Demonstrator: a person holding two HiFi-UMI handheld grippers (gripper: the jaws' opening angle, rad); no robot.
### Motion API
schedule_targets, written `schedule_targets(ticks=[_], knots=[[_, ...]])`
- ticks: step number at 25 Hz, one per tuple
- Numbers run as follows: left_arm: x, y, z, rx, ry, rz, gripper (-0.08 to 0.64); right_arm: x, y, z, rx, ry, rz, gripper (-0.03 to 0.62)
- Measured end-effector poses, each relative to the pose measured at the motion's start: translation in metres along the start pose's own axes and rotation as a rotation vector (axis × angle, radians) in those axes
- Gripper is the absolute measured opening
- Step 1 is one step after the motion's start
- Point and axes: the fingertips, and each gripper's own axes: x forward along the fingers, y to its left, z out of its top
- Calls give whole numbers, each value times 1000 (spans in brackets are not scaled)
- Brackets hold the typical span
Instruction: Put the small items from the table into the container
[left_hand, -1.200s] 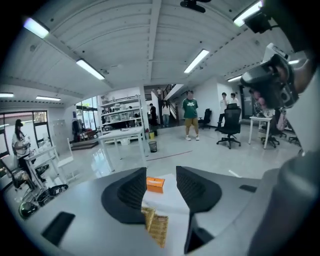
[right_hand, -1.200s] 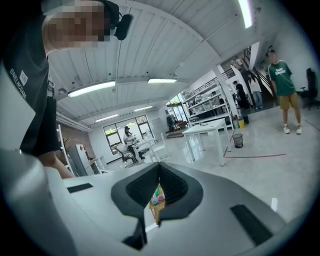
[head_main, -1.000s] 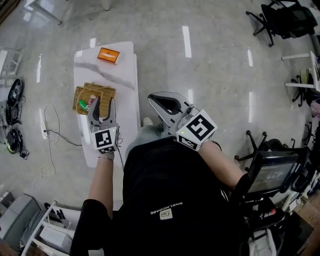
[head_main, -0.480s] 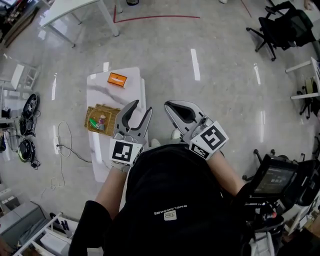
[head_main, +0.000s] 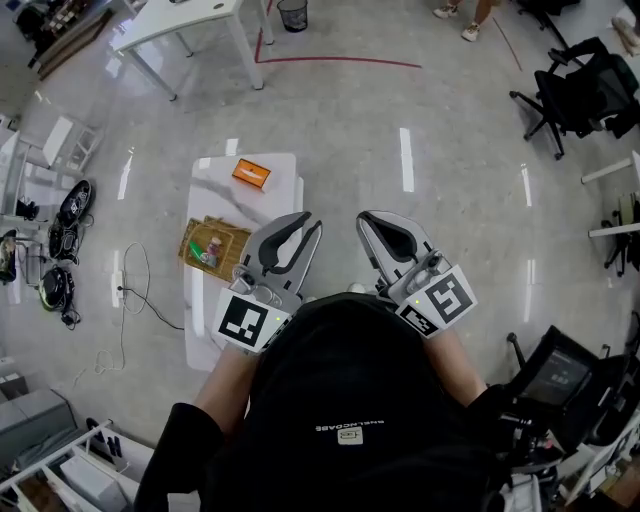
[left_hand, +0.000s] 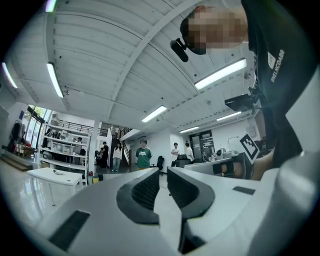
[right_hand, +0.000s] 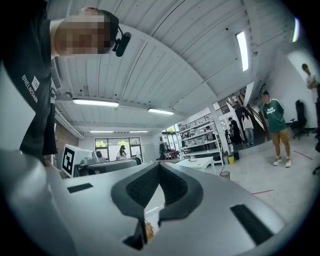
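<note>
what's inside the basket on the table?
Head view: the basket holds a green item and a small pinkish one. Both are too small to identify. Anything under them, or tucked against the near wall, is covered.

A long white table (head_main: 222, 200) stands left of the middle of the head view, on a shiny grey floor (head_main: 400, 100). 2 things lie directly on it. An orange box (head_main: 251, 174) lies on the upper part of the tabletop, near the far end. A woven brown container (head_main: 228, 232) sits lower, at the left edge of the table, apart from the box. Inside it are a green item (head_main: 192, 250) and a pinkish item (head_main: 212, 245).
</note>
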Motion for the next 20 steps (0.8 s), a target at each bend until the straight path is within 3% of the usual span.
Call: schedule_targets(ticks=[2, 11, 20], knots=[[-2, 6, 7, 0, -37, 13, 5, 1, 3, 3, -9, -9, 5, 9], [2, -2, 2, -19, -22, -31, 5, -4, 12, 9, -47, -10, 0, 9], [-3, -6, -9, -59, -2, -50, 3, -6, 12, 5, -17, -8, -14, 9]])
